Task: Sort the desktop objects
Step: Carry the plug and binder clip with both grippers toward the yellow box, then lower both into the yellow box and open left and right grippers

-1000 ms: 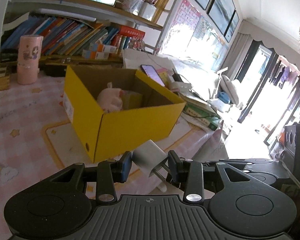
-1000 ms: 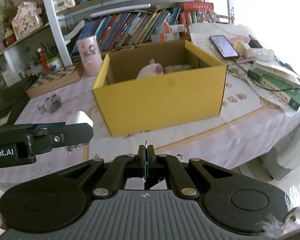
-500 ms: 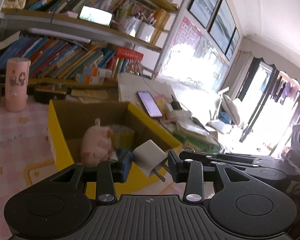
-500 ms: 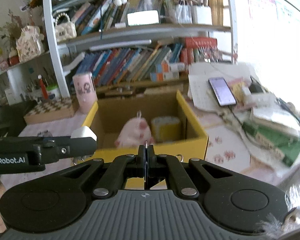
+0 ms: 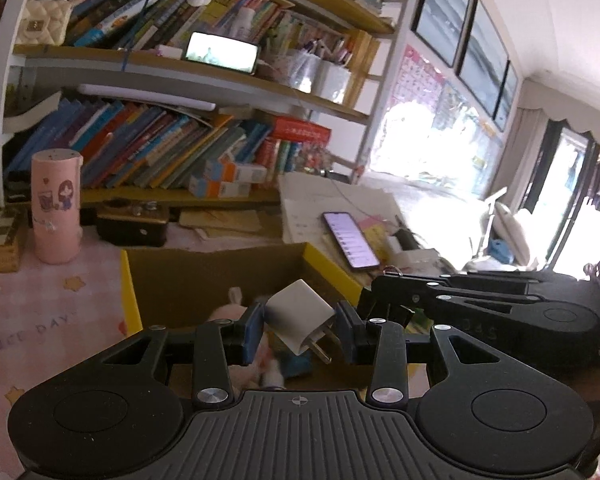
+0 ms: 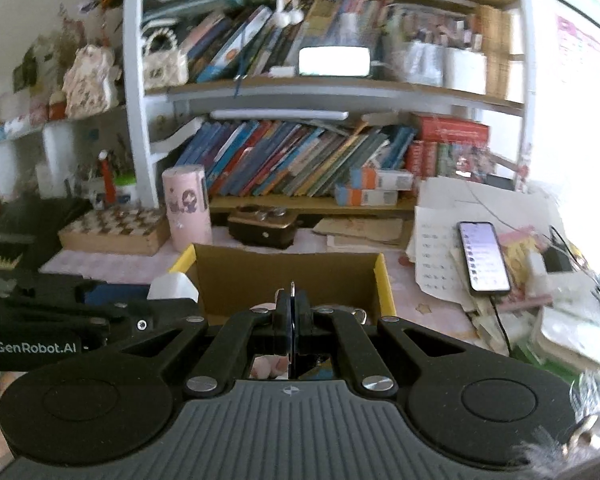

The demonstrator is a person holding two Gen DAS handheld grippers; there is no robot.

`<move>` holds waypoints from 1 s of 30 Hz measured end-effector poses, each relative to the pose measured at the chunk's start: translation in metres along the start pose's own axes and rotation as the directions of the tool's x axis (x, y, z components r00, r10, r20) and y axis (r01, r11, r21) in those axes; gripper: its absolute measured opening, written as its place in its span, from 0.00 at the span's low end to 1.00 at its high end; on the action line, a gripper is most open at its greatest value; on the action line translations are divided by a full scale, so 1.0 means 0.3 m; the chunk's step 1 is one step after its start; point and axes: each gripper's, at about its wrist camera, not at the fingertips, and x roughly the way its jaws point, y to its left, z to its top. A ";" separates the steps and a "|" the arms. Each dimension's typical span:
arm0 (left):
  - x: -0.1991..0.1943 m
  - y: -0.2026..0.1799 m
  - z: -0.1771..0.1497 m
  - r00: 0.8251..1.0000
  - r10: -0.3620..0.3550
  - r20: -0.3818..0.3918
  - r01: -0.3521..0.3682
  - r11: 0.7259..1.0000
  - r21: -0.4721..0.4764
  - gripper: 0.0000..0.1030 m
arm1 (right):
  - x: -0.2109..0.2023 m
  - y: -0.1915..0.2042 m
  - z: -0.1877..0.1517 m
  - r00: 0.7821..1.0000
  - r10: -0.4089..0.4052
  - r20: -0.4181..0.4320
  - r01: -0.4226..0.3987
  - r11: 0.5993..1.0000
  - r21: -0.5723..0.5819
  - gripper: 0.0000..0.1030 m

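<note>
My left gripper (image 5: pixel 299 331) is shut on a white plug charger (image 5: pixel 300 320), held tilted with its prongs down, right above the open yellow cardboard box (image 5: pixel 130 300). A pink plush pig (image 5: pixel 224 312) lies inside the box, mostly hidden by the fingers. My right gripper (image 6: pixel 293 312) is shut on a thin flat metal piece with a ring (image 6: pixel 292 290), over the box's near edge (image 6: pixel 384 288). The charger (image 6: pixel 172 286) also shows at the left of the right wrist view. The right gripper's body (image 5: pixel 480 300) shows to the right in the left wrist view.
A pink cup (image 5: pixel 56 204) and a chessboard box (image 6: pixel 112 228) stand behind the box on the left. A lit phone (image 5: pixel 350 240) lies on papers at the right, with books and cables beyond. A dark case (image 6: pixel 262 226) and full bookshelves stand behind.
Both grippers have moved forward and up, from in front of the box to over its opening. The left still grips the charger; the right stays shut.
</note>
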 end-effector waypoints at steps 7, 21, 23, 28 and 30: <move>0.091 0.000 -0.022 0.995 0.067 -0.071 -0.062 0.995 0.073 0.37 | 0.151 -0.033 -0.001 0.991 0.094 -0.090 -0.103 0.989 -0.101 0.02; 0.213 0.015 -0.073 0.970 0.107 -0.218 -0.084 0.990 0.114 0.37 | 0.366 -0.059 -0.069 0.923 0.173 -0.342 -0.257 0.942 -0.217 0.02; 0.225 0.009 -0.079 0.965 0.105 -0.238 -0.077 0.989 0.127 0.37 | 0.389 -0.064 -0.077 0.905 0.191 -0.380 -0.281 0.939 -0.199 0.02; 0.241 0.008 -0.085 0.960 0.093 -0.263 -0.063 0.991 0.120 0.38 | 0.417 -0.067 -0.084 0.875 0.220 -0.431 -0.318 0.933 -0.169 0.02; 0.245 0.011 -0.085 0.960 0.087 -0.267 -0.059 0.992 0.114 0.38 | 0.418 -0.068 -0.085 0.868 0.226 -0.441 -0.326 0.931 -0.164 0.02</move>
